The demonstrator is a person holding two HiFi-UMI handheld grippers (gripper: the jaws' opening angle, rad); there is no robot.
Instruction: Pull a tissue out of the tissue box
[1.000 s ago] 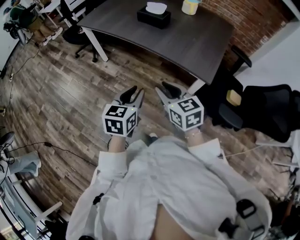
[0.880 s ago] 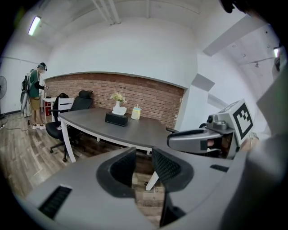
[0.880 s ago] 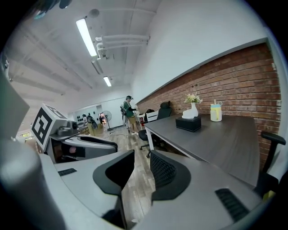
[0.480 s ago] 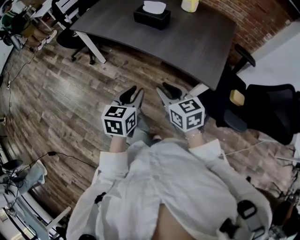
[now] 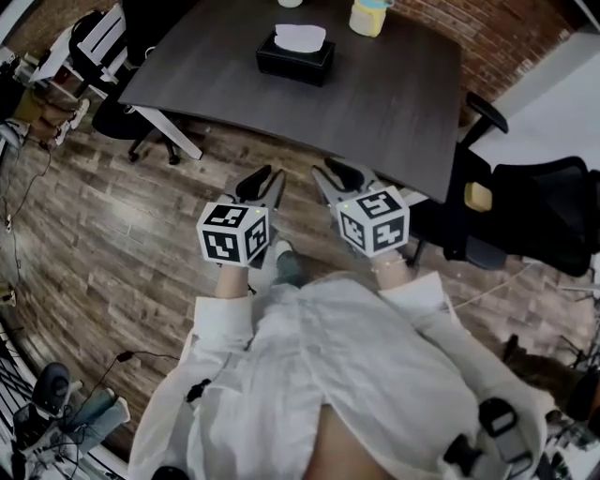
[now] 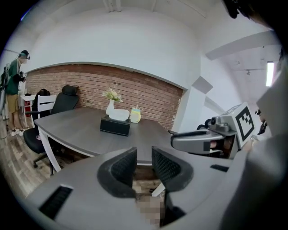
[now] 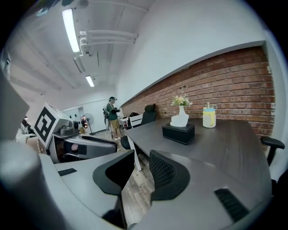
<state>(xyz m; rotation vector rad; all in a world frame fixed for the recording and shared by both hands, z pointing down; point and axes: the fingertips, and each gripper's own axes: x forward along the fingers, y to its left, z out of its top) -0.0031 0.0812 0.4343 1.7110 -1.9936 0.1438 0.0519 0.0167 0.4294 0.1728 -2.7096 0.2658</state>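
Tissue box, black and low, sits on the far part of the dark table in the head view. Its long axis runs across the picture, the right end a little lower, and a white tissue sticks up from its top. A yellow cup stands beyond it to the right. The left gripper and right gripper hang side by side over the wood floor, short of the table's near edge and well apart from the box. Both point toward the table. A black office chair stands at the right.

In the left gripper view, the tissue box shows one long side, its axis nearly level, and lies ahead and left of the jaws. A white vase stands behind it. The left gripper has its jaws spread by a narrow gap, with nothing between them.

In the right gripper view, the tissue box is seen corner-on, ahead and to the right. The right gripper has its jaws parted, with only floor visible between them. A person stands far off.
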